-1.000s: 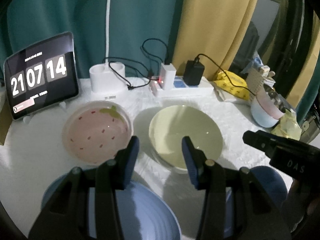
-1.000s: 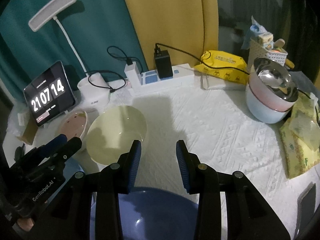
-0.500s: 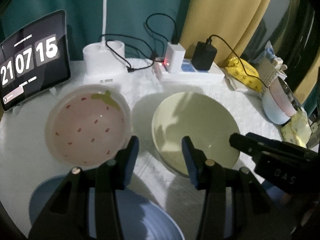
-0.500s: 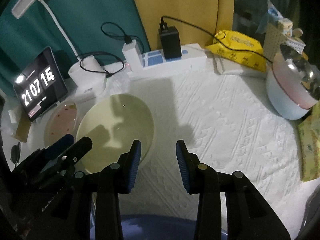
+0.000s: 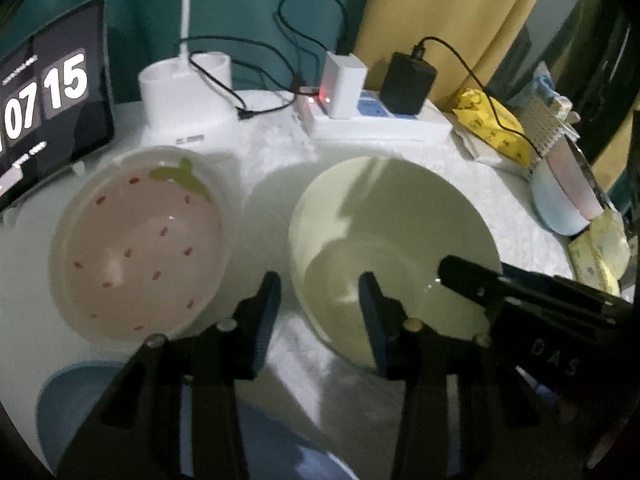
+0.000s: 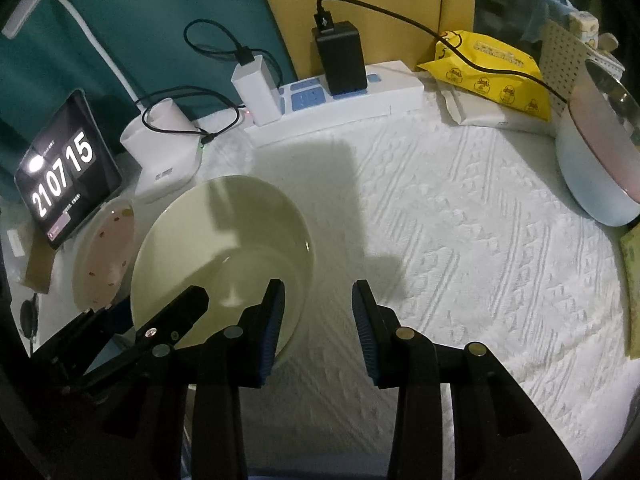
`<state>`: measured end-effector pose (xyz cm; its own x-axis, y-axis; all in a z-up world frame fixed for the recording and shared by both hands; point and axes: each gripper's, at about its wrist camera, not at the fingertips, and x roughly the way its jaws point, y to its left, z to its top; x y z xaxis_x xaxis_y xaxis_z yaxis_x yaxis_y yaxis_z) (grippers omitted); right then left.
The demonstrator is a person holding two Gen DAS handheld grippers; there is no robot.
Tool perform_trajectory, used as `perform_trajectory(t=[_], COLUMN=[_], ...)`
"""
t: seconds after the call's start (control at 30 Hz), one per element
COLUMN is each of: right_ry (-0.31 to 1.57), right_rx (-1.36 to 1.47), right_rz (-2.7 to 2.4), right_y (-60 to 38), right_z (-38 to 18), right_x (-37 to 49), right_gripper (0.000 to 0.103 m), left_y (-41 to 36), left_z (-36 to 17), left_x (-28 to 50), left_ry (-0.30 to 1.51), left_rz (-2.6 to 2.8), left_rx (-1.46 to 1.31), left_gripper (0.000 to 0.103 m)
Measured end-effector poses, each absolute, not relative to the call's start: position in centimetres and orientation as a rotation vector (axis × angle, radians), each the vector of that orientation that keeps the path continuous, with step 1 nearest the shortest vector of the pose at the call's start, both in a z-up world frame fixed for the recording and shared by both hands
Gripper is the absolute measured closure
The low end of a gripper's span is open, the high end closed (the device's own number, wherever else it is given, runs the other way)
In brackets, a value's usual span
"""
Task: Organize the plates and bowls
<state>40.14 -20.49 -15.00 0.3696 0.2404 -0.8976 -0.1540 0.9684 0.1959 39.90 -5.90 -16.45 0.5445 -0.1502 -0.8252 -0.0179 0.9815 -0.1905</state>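
Change since earlier: both grippers are coming down closer to the pale green bowl (image 5: 394,240), which is filling more of each view than a second ago; the tablet clock (image 6: 64,168) is now reading 21 07 15 rather than 14.
Left gripper (image 5: 319,300): its jaws have just been closing a little and are standing apart, straddling the near-left rim of the pale green bowl, one finger outside over the cloth and one over the bowl's inside; the pads are not pressing on the rim.
Right gripper (image 6: 318,308): its jaws are standing apart, gripping nothing; its left finger is hanging over the bowl's near-right rim, its right finger over the bare white quilted cloth (image 6: 480,240).
Pale green bowl: sitting upright on the cloth, in front of the white power strip (image 6: 352,96).
Strawberry-patterned pink bowl (image 5: 140,248): sitting just beside the green bowl, on its left, in front of the tablet clock.
Blue plate (image 5: 100,400): lying at the near edge, partly hidden under the left gripper.
Stacked bowls (image 6: 592,160): standing well apart at the far right, a pink one nested in a light blue one.
Yellow packet (image 6: 492,68): lying behind them, beside the power strip.
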Motion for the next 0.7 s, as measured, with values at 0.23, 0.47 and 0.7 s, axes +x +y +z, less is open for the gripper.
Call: perform_trajectory(t=[0.23,0.47,0.7], right_ry=[1.14,1.122,1.078], right_rx=[0.023,0.021,0.015], right_rz=[0.281,0.285,0.287], right_y=[-19.3,-19.5,-19.7], right_z=[-14.8,-14.2,-12.5], right_x=[39.7,39.3,38.5], right_gripper=[0.082,0.082,0.082], left_y=[-6.1,-6.0,-6.4], left_z=[-16.5,-16.3,-14.6], left_x=[39.6,39.0,37.9], left_ry=[0.976,0.965,0.907], left_rz=[-0.077,-0.087,-0.098], left_rx=[-0.174,-0.187,-0.173], left_gripper=[0.069,0.069,0.069])
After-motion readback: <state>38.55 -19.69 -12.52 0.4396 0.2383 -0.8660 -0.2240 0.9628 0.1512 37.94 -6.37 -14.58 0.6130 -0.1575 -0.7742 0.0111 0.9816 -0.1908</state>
